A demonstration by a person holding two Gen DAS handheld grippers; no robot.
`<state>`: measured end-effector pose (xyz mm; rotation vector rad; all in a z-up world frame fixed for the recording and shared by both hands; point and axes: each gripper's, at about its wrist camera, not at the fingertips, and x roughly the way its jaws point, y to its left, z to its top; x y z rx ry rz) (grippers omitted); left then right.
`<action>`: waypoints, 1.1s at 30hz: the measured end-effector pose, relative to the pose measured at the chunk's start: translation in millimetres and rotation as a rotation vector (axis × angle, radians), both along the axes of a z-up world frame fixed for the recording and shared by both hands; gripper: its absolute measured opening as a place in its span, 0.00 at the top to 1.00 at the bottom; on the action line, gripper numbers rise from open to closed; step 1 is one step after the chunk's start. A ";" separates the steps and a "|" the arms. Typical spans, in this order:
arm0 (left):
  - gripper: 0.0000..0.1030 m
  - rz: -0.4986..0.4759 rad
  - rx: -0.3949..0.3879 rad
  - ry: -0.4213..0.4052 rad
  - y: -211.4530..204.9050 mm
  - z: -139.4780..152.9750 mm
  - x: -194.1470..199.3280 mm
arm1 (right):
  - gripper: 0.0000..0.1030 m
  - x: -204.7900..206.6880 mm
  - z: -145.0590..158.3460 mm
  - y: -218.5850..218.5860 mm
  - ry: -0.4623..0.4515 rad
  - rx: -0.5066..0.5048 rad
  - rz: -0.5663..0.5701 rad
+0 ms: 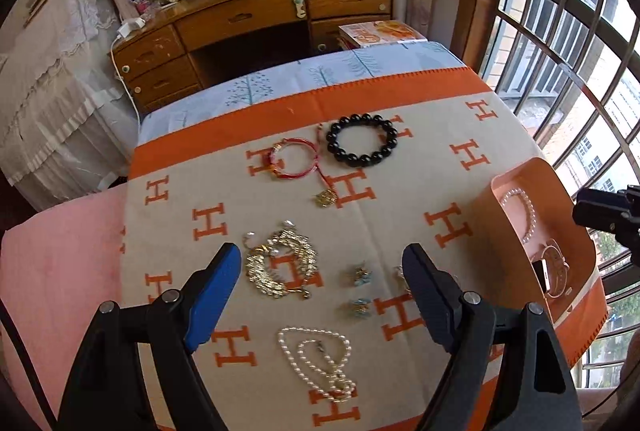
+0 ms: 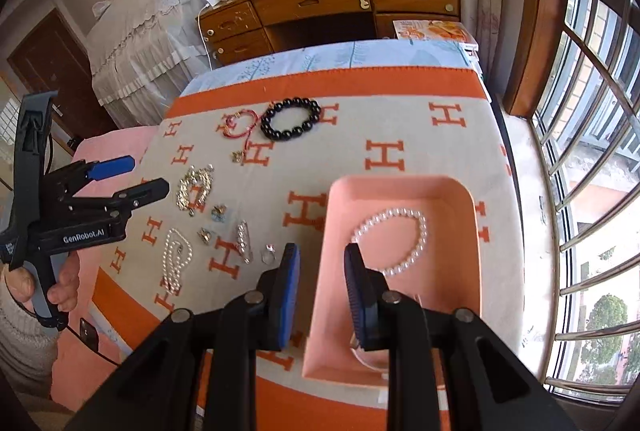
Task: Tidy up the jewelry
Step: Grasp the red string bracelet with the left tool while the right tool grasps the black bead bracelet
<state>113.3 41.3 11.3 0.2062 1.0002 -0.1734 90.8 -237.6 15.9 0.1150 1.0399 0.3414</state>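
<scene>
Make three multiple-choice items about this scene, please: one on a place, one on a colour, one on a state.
1. Where does the pearl bracelet lie?
A. In the pink tray
B. Beside the black bracelet
C. On the desk

2. Which colour are the H letters on the blanket?
A. Blue
B. Orange
C. Green

3. How is the left gripper?
A. Shut on the pearl necklace
B. Shut on nothing
C. Open, holding nothing

Key:
1 A: the white beads rest on the tray floor.
2 B: every H is orange on beige.
3 C: its fingers stand wide apart above the jewelry.
</scene>
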 end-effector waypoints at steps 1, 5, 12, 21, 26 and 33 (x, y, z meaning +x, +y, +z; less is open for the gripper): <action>0.21 0.008 0.004 -0.010 5.9 5.8 2.8 | 0.70 8.2 6.5 2.4 0.000 0.004 -0.003; 0.20 0.049 0.018 -0.042 27.9 27.2 16.9 | 0.64 43.7 30.6 13.8 -0.006 -0.006 -0.008; 0.10 0.109 0.050 -0.067 53.6 42.5 60.0 | 0.64 115.0 49.3 36.4 0.029 -0.039 -0.037; 0.10 0.156 0.036 0.036 61.5 -21.2 135.2 | 0.64 192.6 -21.1 71.3 0.173 -0.123 -0.035; 0.10 0.195 0.026 0.122 61.7 -74.1 166.6 | 0.64 216.5 -70.7 81.1 0.254 -0.151 -0.036; 0.10 0.235 -0.008 0.182 56.4 -117.1 188.7 | 0.64 234.9 -108.6 93.0 0.282 -0.197 -0.028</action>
